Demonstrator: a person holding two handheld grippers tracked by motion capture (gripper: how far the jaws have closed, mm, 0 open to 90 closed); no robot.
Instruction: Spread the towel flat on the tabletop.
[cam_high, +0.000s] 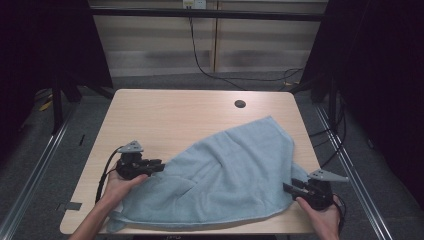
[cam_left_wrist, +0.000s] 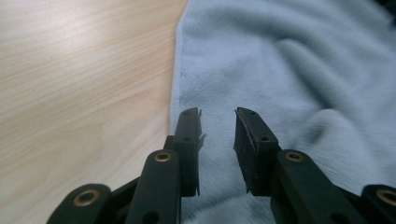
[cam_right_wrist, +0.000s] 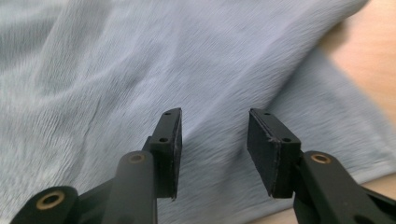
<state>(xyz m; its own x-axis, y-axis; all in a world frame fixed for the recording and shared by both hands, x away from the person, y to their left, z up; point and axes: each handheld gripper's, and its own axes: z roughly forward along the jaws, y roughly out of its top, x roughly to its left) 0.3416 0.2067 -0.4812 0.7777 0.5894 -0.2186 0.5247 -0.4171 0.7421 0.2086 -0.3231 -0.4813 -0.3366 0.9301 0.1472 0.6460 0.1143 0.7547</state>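
Note:
A light blue towel (cam_high: 235, 170) lies rumpled over the near right part of the wooden table (cam_high: 175, 115), one corner hanging off the front edge at the left. My left gripper (cam_high: 159, 165) lies low at the towel's left edge, pointing right. In the left gripper view its jaws (cam_left_wrist: 218, 116) stand apart over the towel (cam_left_wrist: 289, 60), just inside its hem, with nothing pinched. My right gripper (cam_high: 289, 187) is at the towel's near right corner, pointing left. In the right gripper view it (cam_right_wrist: 215, 116) is open above the towel (cam_right_wrist: 140, 60).
A round cable hole (cam_high: 240, 104) sits near the table's far edge. A black cable (cam_high: 200, 60) trails on the floor behind the table. Metal rails (cam_high: 350, 165) run along both sides. Bare wood (cam_left_wrist: 70, 70) lies left of the towel.

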